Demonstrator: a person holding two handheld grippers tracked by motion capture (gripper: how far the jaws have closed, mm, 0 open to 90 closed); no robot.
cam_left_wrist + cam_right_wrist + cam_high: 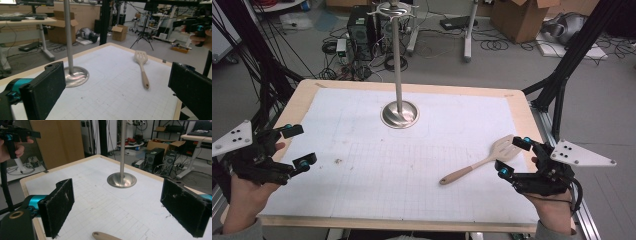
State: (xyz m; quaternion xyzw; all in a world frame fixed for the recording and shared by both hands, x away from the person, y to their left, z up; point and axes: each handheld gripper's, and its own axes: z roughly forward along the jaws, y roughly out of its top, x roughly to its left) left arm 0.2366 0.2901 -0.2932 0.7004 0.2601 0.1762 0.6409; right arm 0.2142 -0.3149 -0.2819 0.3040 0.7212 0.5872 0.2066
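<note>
- From above, a slotted spatula [484,162] lies on the white mat [377,165], its head just beside the right gripper [509,157], whose jaws stand apart and empty.
- The left gripper [297,147] hovers over the table's left edge, jaws likewise spread.
- The left gripper view shows the whole spatula [142,67]; the right gripper view catches the handle tip [105,236] and the metal stand [122,180].

Wide-apart right gripper [117,210] jaws above gridded mat [100,195], spatula handle tip [106,236] between, metal stand base [121,180] beyond
</note>
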